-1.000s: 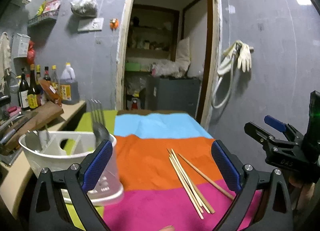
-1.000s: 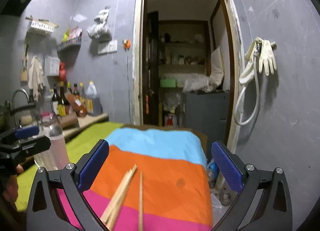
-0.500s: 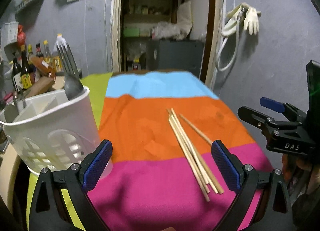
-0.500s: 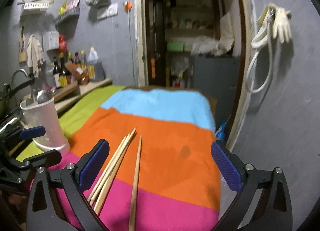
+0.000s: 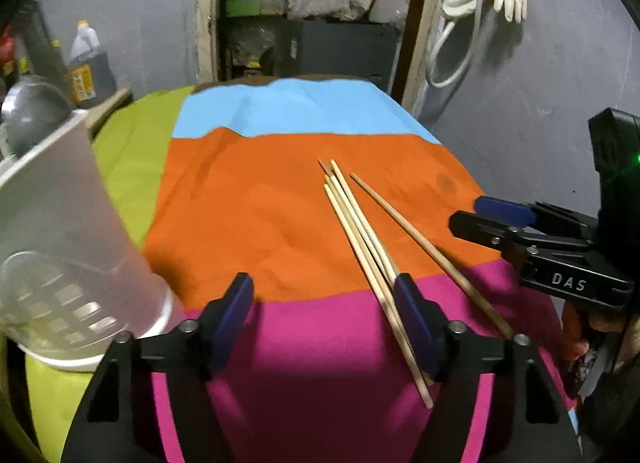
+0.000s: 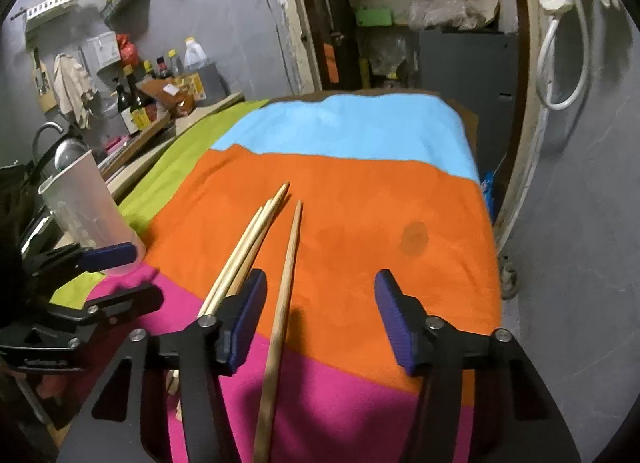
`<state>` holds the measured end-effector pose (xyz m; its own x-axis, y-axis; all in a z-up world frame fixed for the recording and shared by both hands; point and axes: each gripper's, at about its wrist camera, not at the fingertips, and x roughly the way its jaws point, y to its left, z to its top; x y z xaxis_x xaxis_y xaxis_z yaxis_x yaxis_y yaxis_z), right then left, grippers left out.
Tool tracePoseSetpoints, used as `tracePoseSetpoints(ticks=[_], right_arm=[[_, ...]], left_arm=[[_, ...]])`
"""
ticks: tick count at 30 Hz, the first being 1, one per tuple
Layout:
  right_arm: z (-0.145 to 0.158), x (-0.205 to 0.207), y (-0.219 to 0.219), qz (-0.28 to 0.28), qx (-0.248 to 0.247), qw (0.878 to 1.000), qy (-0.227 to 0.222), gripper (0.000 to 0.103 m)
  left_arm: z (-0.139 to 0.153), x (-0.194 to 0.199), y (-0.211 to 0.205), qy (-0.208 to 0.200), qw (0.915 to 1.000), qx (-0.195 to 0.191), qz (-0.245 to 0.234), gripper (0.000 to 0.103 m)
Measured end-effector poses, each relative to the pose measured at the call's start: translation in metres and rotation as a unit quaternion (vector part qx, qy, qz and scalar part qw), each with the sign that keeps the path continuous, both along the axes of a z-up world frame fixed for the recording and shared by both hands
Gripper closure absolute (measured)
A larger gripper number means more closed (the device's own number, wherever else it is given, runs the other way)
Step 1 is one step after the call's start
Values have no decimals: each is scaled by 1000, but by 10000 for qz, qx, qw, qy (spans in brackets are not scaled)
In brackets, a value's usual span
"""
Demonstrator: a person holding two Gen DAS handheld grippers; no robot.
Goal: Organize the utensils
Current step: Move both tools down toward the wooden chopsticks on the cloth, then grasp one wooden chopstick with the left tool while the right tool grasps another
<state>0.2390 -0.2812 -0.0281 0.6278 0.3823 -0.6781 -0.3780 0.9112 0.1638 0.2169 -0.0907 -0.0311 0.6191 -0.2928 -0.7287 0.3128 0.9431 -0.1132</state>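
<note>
Ideally the right gripper [image 6: 318, 317], jaws closing but still clear of the lone chopstick [image 6: 285, 291] between them, centres on it before pinching, while the left gripper [image 5: 324, 315] narrows over bare cloth [image 5: 256, 215].

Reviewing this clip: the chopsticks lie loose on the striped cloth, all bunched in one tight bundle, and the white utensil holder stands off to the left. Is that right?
Not quite. The chopsticks lie loose on the striped cloth, but not in one bundle: one chopstick lies apart to the right of the bundle. Both wrist views show it. The white utensil holder does stand to the left.
</note>
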Motion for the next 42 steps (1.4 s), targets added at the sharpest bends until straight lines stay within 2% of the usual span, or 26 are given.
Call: tracePoseSetpoints(ticks=[2, 6, 10, 14, 17, 24, 27, 29, 32, 37, 42], right_arm=[[-3, 4, 3, 87, 18, 9999, 114, 60], [-9, 14, 11, 266, 12, 9990, 358, 67], [-19, 27, 20, 447, -25, 9964, 722, 75], [-21, 34, 24, 427, -199, 9961, 741, 86], [-22, 38, 18, 359, -154, 9963, 768, 92], [-23, 40, 17, 351, -137, 9964, 759, 93], [-22, 38, 16, 338, -208, 9966, 718, 93], [-22, 38, 13, 304, -201, 9968, 713, 94], [-22, 37, 9, 260, -192, 9969, 714, 94], [-22, 37, 8, 223, -225, 9969, 726, 94], [-22, 49, 14, 132, -221, 9951, 956, 93]], left_arm=[[-4, 7, -2, 154, 9998, -43, -90, 51], [-11, 21, -5, 478, 9984, -163, -249, 52], [-17, 34, -5, 756, 9966, -235, -246, 60], [-18, 44, -4, 868, 9955, -316, -195, 71], [-18, 49, -5, 922, 9951, -317, -172, 74], [-17, 61, -10, 1033, 9934, -435, -239, 74], [-17, 64, -14, 1020, 9938, -371, -260, 74], [-17, 66, -16, 1001, 9944, -254, -221, 82], [-17, 66, -16, 1034, 9942, -195, -237, 86], [-18, 67, -16, 1076, 9937, -177, -259, 87], [-18, 74, -24, 1206, 9921, 8, -347, 87]])
